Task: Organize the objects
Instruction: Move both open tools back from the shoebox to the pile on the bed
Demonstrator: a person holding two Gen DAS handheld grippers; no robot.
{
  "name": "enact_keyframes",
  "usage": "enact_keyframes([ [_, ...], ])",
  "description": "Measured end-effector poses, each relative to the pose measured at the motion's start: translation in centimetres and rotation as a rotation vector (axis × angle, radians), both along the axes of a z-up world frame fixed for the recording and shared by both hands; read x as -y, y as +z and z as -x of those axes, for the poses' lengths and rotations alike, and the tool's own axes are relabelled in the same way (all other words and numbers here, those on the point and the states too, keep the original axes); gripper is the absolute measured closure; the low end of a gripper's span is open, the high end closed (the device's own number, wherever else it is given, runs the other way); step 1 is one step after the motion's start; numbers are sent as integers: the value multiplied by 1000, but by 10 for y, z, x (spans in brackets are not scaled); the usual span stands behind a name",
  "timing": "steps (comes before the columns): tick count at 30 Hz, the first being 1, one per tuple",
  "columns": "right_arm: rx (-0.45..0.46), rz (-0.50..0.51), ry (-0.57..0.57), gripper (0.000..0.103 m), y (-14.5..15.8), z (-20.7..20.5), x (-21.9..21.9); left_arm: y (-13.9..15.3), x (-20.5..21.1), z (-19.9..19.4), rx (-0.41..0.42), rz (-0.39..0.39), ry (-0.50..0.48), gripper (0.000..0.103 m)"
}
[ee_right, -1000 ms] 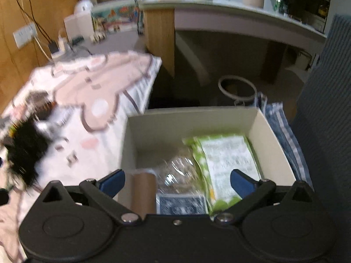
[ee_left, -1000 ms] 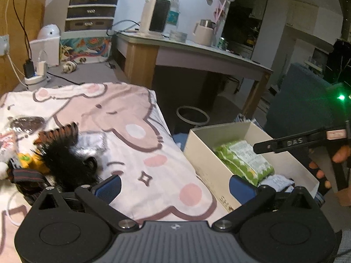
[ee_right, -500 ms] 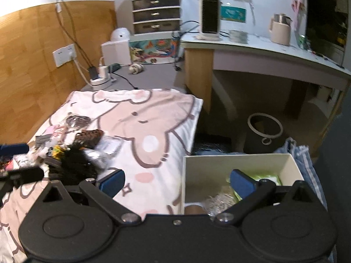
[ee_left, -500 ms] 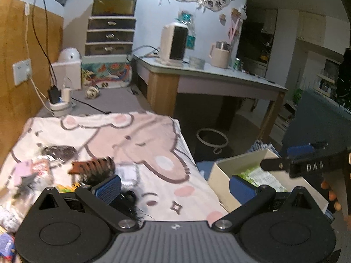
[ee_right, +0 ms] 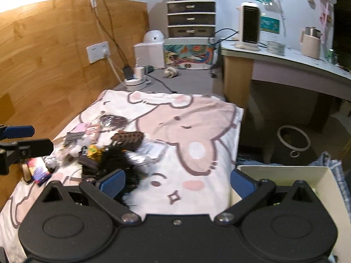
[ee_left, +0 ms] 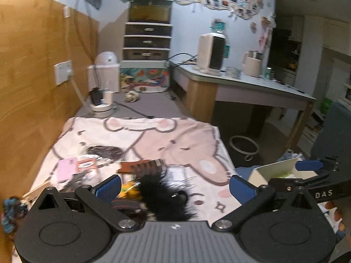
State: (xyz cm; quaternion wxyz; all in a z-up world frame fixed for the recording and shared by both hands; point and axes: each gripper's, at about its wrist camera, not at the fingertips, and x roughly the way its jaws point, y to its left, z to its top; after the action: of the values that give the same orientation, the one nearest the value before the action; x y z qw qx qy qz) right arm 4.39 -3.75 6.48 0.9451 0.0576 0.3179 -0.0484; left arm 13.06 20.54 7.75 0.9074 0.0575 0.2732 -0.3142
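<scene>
A heap of small items lies on the pink cartoon blanket (ee_right: 188, 118): a black furry thing (ee_right: 116, 160) (ee_left: 162, 192), a brown hair claw (ee_right: 128, 139) (ee_left: 140, 167), a pink card (ee_left: 65, 169), a yellow item (ee_right: 93, 150). A white cardboard box (ee_right: 285, 173) (ee_left: 276, 168) stands off the blanket's right edge. My left gripper (ee_left: 174, 185) is open and empty, raised over the heap. My right gripper (ee_right: 177, 182) is open and empty, raised between heap and box. Each gripper shows in the other's view.
A wooden wall panel (ee_right: 43, 50) runs along the left. A desk (ee_right: 285, 65) with a heater (ee_right: 250, 26) and kettle (ee_right: 310, 42) stands at the back right. A round bin (ee_right: 294, 141) sits on the floor beyond the box. A power strip (ee_right: 135, 81) lies behind the blanket.
Both grippers have pulled up and back from the box, which has slid to the right edge of each view. The left one has swung left over the heap. Both stay open.
</scene>
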Motion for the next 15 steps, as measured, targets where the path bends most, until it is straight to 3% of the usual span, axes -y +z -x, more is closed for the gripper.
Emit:
enact_keyframes([
  [8,18,-40,-17,0,-17,-9,-9,-16,-28,-11,13,-33,93,0],
  [15,55,22,-21,0,-37,-14,-23,-35,-33,-18,15,-38,107,0],
])
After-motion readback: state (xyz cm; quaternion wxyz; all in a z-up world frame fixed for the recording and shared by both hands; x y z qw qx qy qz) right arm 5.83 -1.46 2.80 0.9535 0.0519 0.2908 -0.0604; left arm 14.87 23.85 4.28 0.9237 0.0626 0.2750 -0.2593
